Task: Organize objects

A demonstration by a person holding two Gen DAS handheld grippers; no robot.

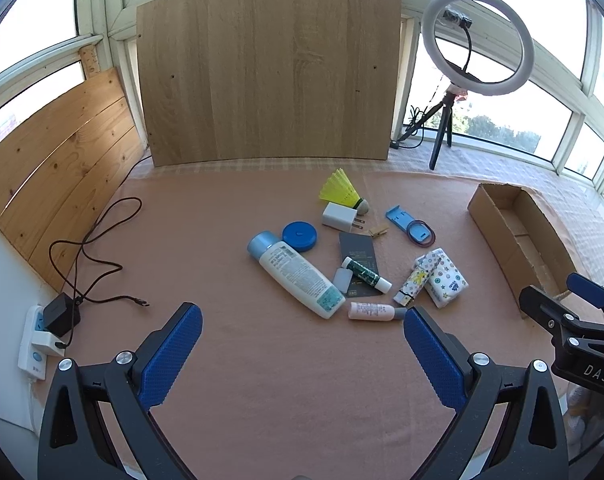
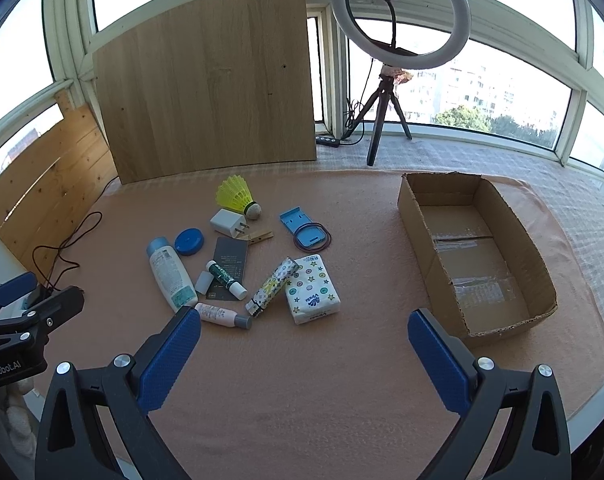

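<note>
Small objects lie scattered on a pink cloth: a white lotion bottle (image 1: 296, 274) (image 2: 169, 272), a yellow shuttlecock (image 1: 342, 192) (image 2: 238, 196), a white charger plug (image 1: 338, 216), a blue round lid (image 1: 300, 236), a tissue pack (image 2: 311, 288), a small pink tube (image 2: 222, 315) and a green lip balm (image 2: 226, 278). An empty cardboard box (image 2: 478, 256) (image 1: 518, 236) stands to their right. My left gripper (image 1: 302, 340) is open and empty, just short of the objects. My right gripper (image 2: 304, 340) is open and empty, between the pile and the box.
A wooden board (image 1: 266, 72) leans at the back. A ring light on a tripod (image 2: 398, 20) stands at the back right. A power strip with a black adapter and cable (image 1: 58, 320) lies at the far left. Windows surround the table.
</note>
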